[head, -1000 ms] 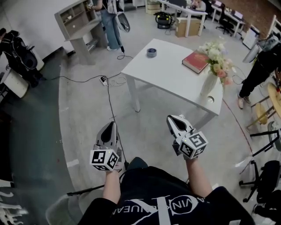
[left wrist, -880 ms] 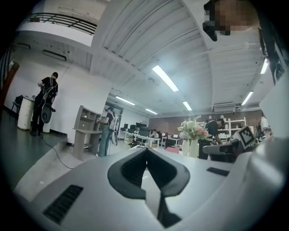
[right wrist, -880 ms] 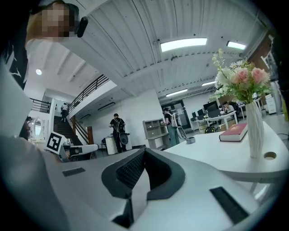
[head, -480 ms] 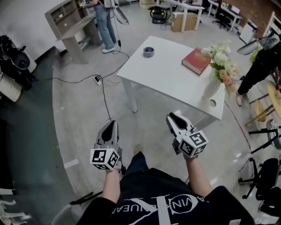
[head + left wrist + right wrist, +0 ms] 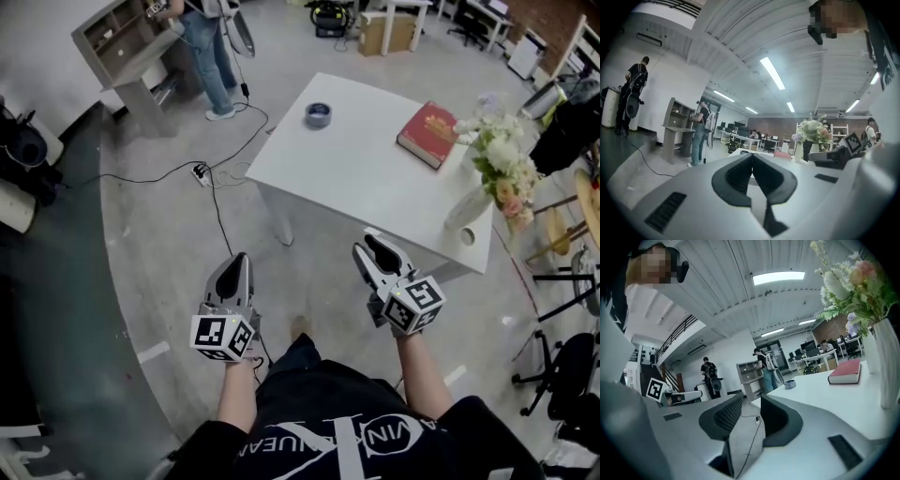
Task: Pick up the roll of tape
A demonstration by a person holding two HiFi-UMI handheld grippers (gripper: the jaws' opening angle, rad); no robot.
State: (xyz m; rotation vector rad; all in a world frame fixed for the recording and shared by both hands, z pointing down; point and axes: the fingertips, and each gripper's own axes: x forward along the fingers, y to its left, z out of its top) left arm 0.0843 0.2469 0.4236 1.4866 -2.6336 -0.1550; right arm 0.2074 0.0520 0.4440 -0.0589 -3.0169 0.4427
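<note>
The roll of tape (image 5: 318, 114) is a small, dark blue-grey ring lying flat on the white table (image 5: 375, 178), with its hole facing up. It sits near the tabletop's far left corner, about eleven o'clock from the table's middle. From me it lies at twelve o'clock, untouched.

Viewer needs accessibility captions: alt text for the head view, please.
A person stands short of a white table, left gripper and right gripper pointed toward it, both empty; the right gripper's jaws have just been opening. A roll of tape lies near the table's far corner, a red book and a vase of flowers along its right side.
</note>
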